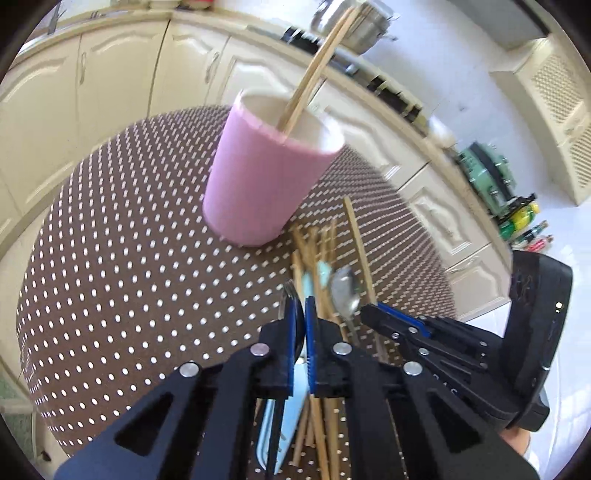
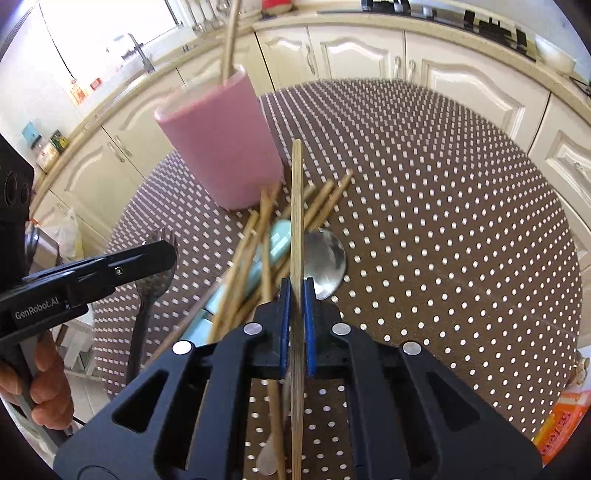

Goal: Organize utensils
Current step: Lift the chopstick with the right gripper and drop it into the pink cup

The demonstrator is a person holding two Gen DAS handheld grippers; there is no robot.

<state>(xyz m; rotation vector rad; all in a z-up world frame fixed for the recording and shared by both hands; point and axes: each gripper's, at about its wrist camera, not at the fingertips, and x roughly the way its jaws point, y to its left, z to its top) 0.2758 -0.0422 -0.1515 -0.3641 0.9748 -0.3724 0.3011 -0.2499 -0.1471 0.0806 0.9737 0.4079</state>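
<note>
The right gripper [image 2: 296, 291] is clamped on 1 chopstick [image 2: 296, 206], lifted over the pile [image 2: 258, 254] just near of the pink cup [image 2: 218, 144]. It is light, stiff and smooth, so it may pivot; grip nearer its middle. The left gripper [image 1: 300, 314] is closed on a fork [image 2: 153, 280], whose handle is mostly hidden.

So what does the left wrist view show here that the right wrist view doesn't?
Only the left wrist view shows the steel pot on the counter and the bottles at the right. Only the right wrist view shows the sink tap, the hand holding the left gripper, and the right gripper shut on a chopstick. Both show the pink cup, the loose chopsticks, the spoon and the dotted table.
</note>
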